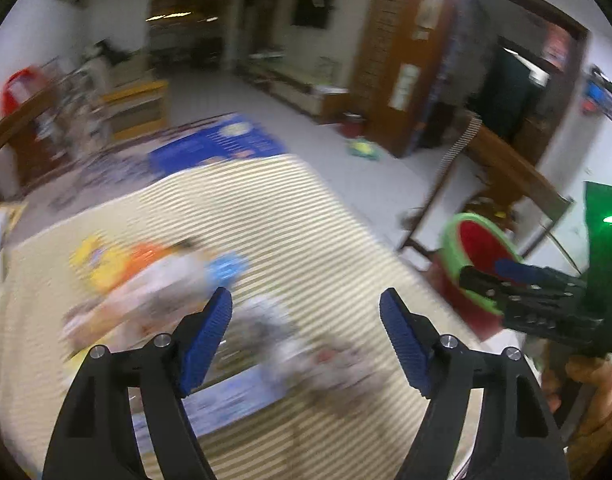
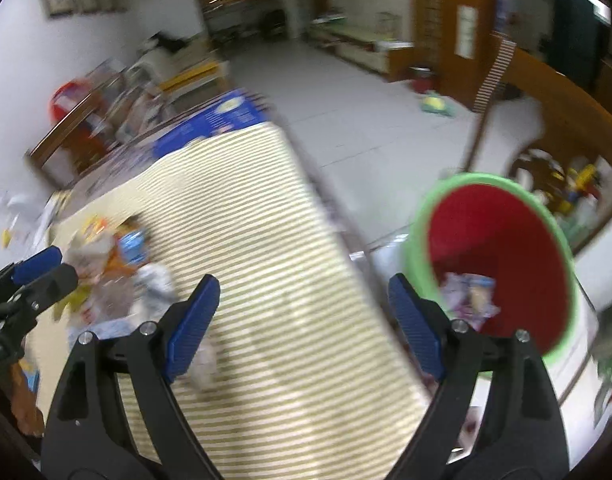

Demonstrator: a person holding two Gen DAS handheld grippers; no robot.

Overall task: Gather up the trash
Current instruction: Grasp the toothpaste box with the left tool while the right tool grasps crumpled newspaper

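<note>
A red bin with a green rim (image 2: 506,240) stands just off the table's right edge, with a few wrappers (image 2: 470,296) in it. My right gripper (image 2: 304,292) is open and empty over the striped tablecloth (image 2: 266,200) beside the bin. A blurred pile of yellow, orange, white and blue wrappers (image 1: 146,280) lies on the cloth (image 1: 306,220), with crumpled white paper (image 1: 266,320) nearer. Above that paper my left gripper (image 1: 306,308) hangs open, holding nothing. In the left wrist view the right gripper (image 1: 490,276) shows in front of the bin (image 1: 478,248).
A blue printed sheet (image 1: 214,144) lies at the table's far end. A wooden chair (image 1: 506,168) stands behind the bin on the tiled floor. Cluttered wooden shelves (image 1: 46,132) line the left wall. A hand (image 1: 586,392) holds the right gripper.
</note>
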